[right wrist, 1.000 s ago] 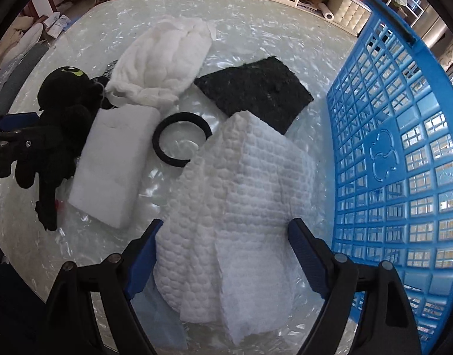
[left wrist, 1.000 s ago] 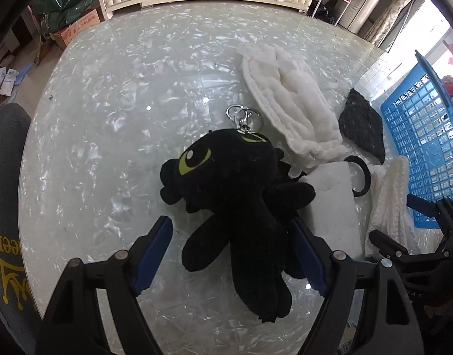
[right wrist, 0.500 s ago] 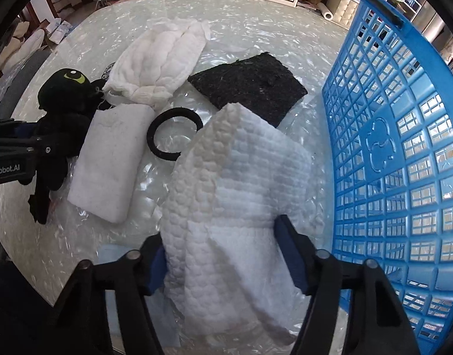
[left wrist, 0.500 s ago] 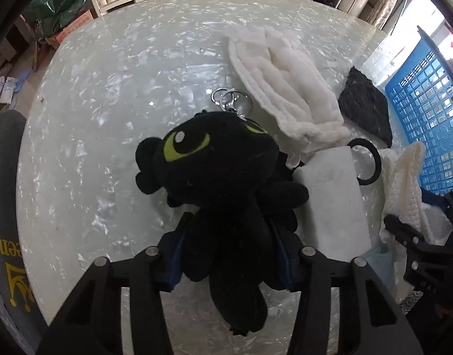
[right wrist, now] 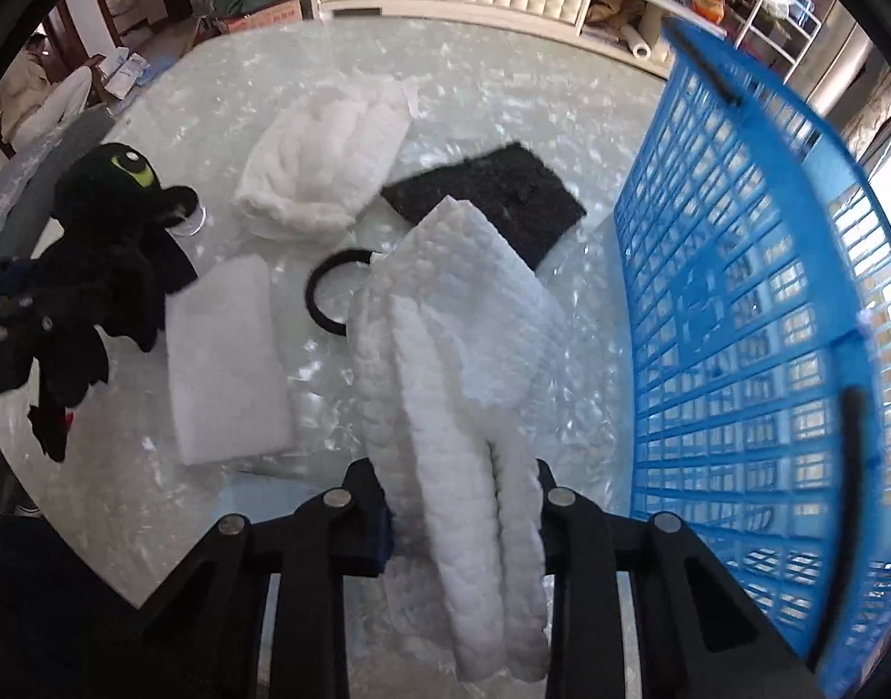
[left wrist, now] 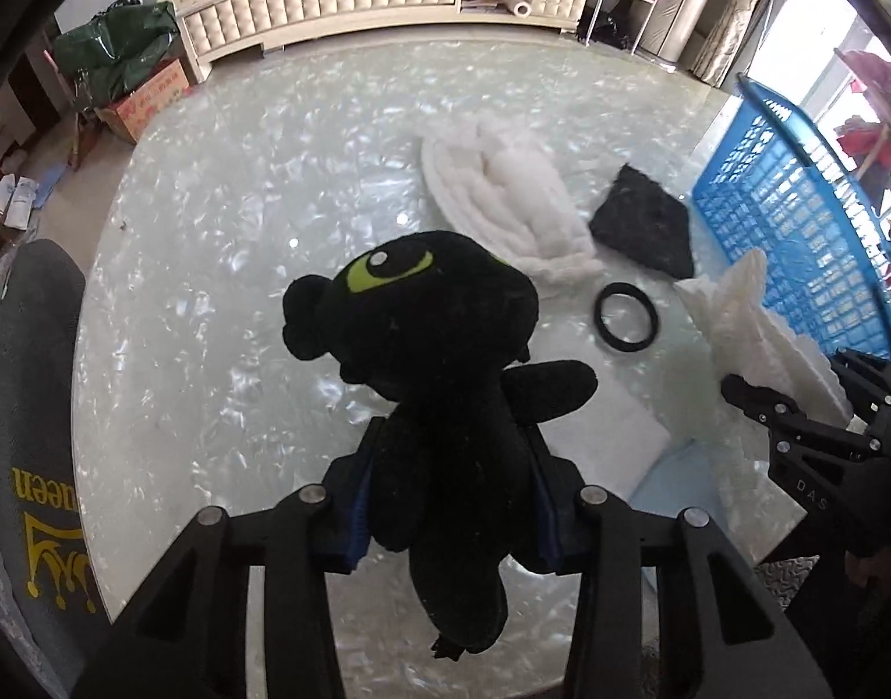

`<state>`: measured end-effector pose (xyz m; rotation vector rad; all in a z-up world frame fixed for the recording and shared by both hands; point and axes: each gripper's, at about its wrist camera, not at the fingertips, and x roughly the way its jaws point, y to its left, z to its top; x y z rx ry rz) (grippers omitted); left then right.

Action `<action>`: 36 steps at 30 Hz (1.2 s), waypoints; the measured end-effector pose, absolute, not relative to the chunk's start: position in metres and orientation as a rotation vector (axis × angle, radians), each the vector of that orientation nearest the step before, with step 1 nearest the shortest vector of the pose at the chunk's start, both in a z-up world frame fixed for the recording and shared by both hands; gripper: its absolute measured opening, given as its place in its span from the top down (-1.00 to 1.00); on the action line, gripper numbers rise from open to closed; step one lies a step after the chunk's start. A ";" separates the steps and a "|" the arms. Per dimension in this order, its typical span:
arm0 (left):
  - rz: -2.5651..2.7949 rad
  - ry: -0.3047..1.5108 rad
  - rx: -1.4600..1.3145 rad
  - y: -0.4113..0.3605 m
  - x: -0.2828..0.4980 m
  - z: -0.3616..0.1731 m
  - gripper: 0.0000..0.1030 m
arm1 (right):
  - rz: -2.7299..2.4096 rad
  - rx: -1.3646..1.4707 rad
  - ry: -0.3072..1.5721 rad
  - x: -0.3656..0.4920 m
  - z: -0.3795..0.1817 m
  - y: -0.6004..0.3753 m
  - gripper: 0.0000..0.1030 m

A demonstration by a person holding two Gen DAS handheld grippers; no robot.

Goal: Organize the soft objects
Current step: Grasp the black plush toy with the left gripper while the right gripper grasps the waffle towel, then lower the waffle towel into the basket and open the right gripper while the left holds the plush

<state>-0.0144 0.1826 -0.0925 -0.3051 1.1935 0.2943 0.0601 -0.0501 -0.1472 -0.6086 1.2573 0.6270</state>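
Observation:
A black plush toy (left wrist: 422, 320) with a green eye hangs upright off the pearly table (left wrist: 212, 262). My left gripper (left wrist: 451, 501) is closing on its body, both blue pads pressing its sides. The toy (right wrist: 108, 250) also shows at the left of the right wrist view. A white quilted cloth (right wrist: 457, 314) is bunched between the pads of my right gripper (right wrist: 460, 512), whose jaws are closing on it; its far end still rests on the table. From the left wrist view, the right gripper (left wrist: 795, 413) and the cloth (left wrist: 754, 326) appear at the right.
A blue slatted basket (right wrist: 766, 291) stands at the table's right side. On the table lie a fluffy white cloth (right wrist: 323, 157), a black square pad (right wrist: 492, 192), a black ring (right wrist: 329, 291) and a white foam block (right wrist: 224, 355). A grey chair back (left wrist: 32, 378) is at the left.
Both grippers went from wide open to clamped: the left on the plush toy, the right on the quilted cloth. The toy has come up off the table and the cloth is gathered upward.

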 end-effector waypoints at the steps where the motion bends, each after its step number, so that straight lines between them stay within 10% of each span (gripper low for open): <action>1: 0.302 1.181 -0.300 0.179 -0.016 -0.087 0.21 | 0.632 -0.609 1.250 0.058 -0.142 -0.050 0.48; 36: 0.126 1.039 -0.190 -0.008 0.041 0.039 0.20 | 0.762 -0.461 1.061 0.091 0.014 -0.194 0.46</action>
